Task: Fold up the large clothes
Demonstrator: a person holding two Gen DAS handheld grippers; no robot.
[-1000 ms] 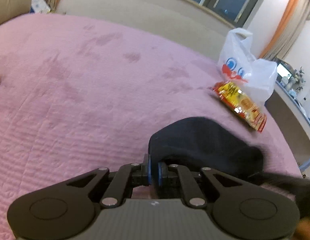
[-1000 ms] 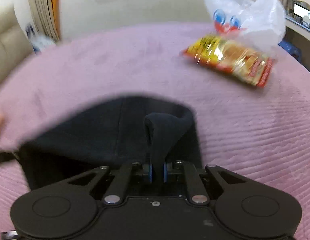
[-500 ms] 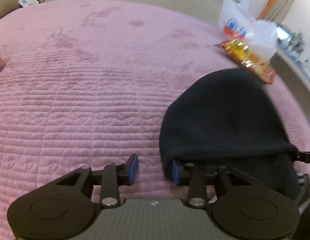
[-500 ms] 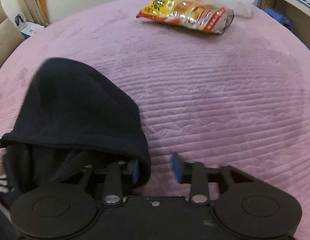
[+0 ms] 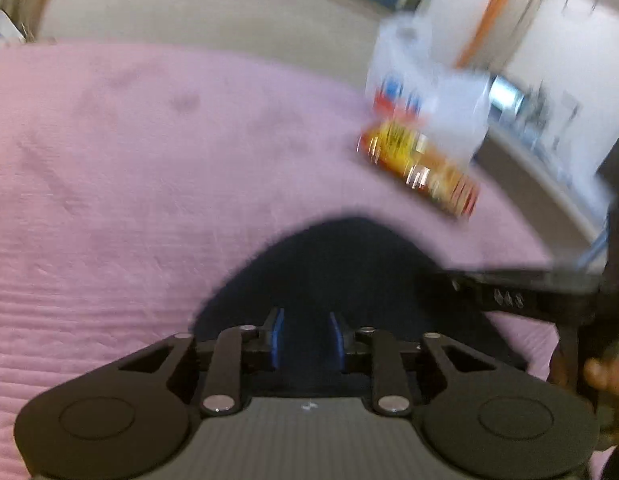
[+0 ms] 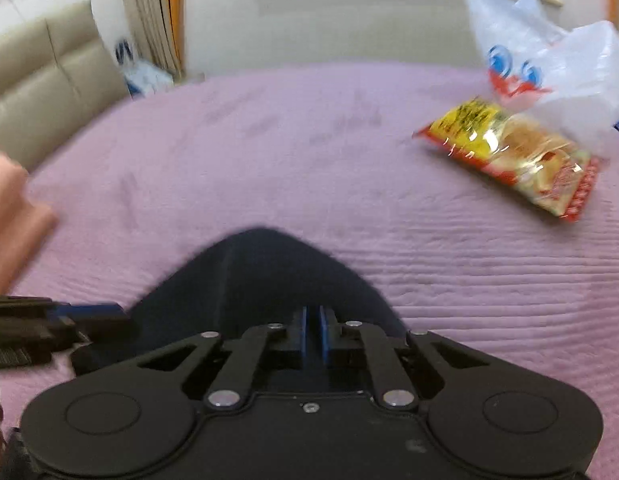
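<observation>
A black garment (image 5: 341, 268) lies bunched on the pink quilted bed (image 5: 109, 168), right in front of both grippers; it also shows in the right wrist view (image 6: 261, 280). My left gripper (image 5: 305, 336) stands over the garment with its blue pads partly apart; the blur hides whether cloth sits between them. My right gripper (image 6: 313, 334) has its pads nearly together over the garment's near edge; a grip on the cloth cannot be made out. The right gripper's body shows at the right of the left wrist view (image 5: 529, 292), the left gripper's finger at the left of the right wrist view (image 6: 85, 314).
A red-and-yellow snack packet (image 6: 513, 160) lies on the bed at the far right, with a white plastic bag (image 6: 549, 56) behind it. A folded pink cloth (image 6: 13, 216) is at the left edge. A beige headboard (image 6: 41, 92) stands far left.
Both grippers opened and let go of the garment half a second ago. Now both have narrowed again over it, the right nearly shut, and the views have tilted up.
</observation>
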